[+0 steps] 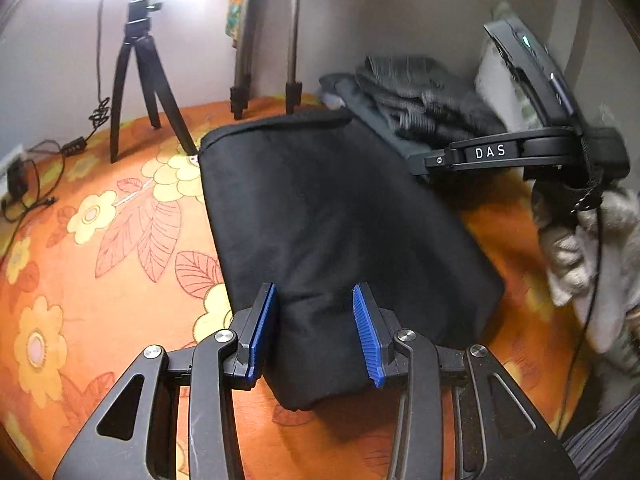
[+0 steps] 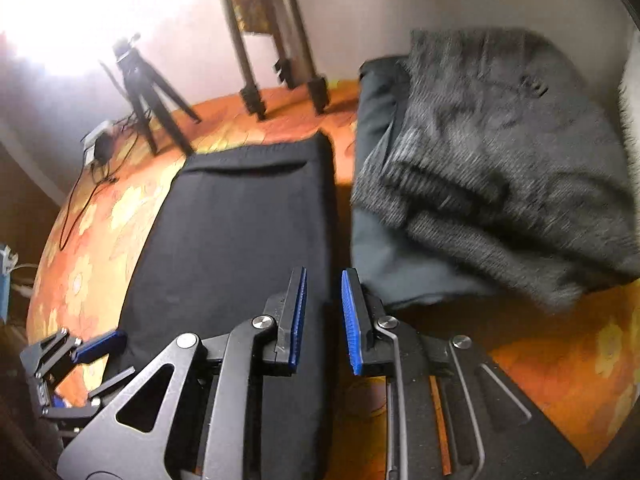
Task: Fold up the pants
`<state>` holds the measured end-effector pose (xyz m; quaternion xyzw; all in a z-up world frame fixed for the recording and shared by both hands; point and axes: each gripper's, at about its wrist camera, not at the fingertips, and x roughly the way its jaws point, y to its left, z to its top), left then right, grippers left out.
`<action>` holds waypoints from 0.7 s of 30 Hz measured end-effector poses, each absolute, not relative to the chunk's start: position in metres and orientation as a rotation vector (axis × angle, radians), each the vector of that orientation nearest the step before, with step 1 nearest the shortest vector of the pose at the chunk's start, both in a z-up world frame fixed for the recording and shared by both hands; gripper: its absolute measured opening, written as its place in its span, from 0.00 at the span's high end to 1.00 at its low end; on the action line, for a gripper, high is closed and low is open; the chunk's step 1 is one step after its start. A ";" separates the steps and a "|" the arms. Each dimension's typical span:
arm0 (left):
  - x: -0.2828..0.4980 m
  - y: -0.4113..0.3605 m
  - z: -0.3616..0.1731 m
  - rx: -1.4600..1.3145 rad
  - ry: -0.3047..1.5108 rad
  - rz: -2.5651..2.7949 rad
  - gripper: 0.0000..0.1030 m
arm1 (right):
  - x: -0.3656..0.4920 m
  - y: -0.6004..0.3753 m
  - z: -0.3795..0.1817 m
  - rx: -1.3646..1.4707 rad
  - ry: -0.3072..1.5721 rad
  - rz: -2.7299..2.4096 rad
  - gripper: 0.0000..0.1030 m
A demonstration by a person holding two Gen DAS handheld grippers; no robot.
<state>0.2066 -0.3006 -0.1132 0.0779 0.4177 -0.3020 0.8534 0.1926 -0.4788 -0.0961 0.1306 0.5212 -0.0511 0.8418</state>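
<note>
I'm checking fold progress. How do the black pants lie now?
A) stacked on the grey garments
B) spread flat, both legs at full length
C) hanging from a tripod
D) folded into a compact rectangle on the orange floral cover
D: the black pants lie as a compact folded rectangle on the orange floral cover, apart from the grey garments.
</note>
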 end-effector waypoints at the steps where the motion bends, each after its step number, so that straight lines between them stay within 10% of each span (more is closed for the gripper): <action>1: 0.208 -0.301 -0.117 0.174 0.892 -0.630 0.63 | 0.192 -0.477 -0.100 0.256 1.118 -0.113 0.82; 12: 0.244 -0.264 -0.106 -0.051 0.918 -0.570 0.50 | 0.183 -0.480 -0.114 0.250 1.147 -0.089 0.77; 16: 0.266 -0.257 -0.109 -0.112 0.950 -0.544 0.50 | 0.173 -0.491 -0.108 0.329 1.135 -0.082 0.46; 21: 0.292 -0.262 -0.128 -0.172 1.028 -0.531 0.49 | 0.164 -0.514 -0.107 0.451 1.106 -0.069 0.46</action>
